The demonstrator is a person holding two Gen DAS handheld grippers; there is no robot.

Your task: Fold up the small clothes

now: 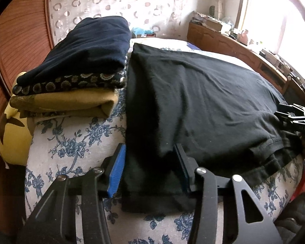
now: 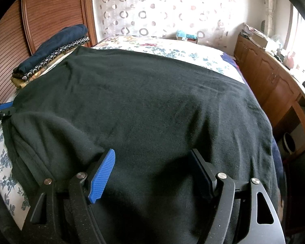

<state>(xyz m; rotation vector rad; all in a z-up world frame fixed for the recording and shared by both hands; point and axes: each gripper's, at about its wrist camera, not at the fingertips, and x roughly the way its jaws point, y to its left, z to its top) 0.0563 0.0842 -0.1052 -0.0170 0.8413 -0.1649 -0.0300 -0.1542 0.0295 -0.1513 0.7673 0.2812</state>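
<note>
Shirt: black shirt [image 1: 203,93] lies spread flat on the floral bed [image 1: 75,142], near hem at the bed's front edge, the step in hand looks like taking hold of that near edge.
Left gripper: left gripper [image 1: 150,170] sits at the shirt's near-left corner, jaws apart, black cloth lying between the blue pads [image 1: 117,172], not yet pinched.
Right gripper: right gripper [image 2: 152,174] is low over the shirt's near-right part, jaws wide apart, cloth below them, nothing clamped.
Stack: folded stack [image 1: 71,77] sits just left of the shirt, navy on top, patterned and mustard pieces below, touching or nearly touching the shirt's left edge, I cannot tell which.
Layers: a doubled hem shows at the shirt's near-right side, so some of it is already folded under.
Doing it well: bite both layers at the hem, close both sides evenly, lift together and carry the edge straight toward the far hem.
Risk: drifting left could drag cloth into the stack.
</note>
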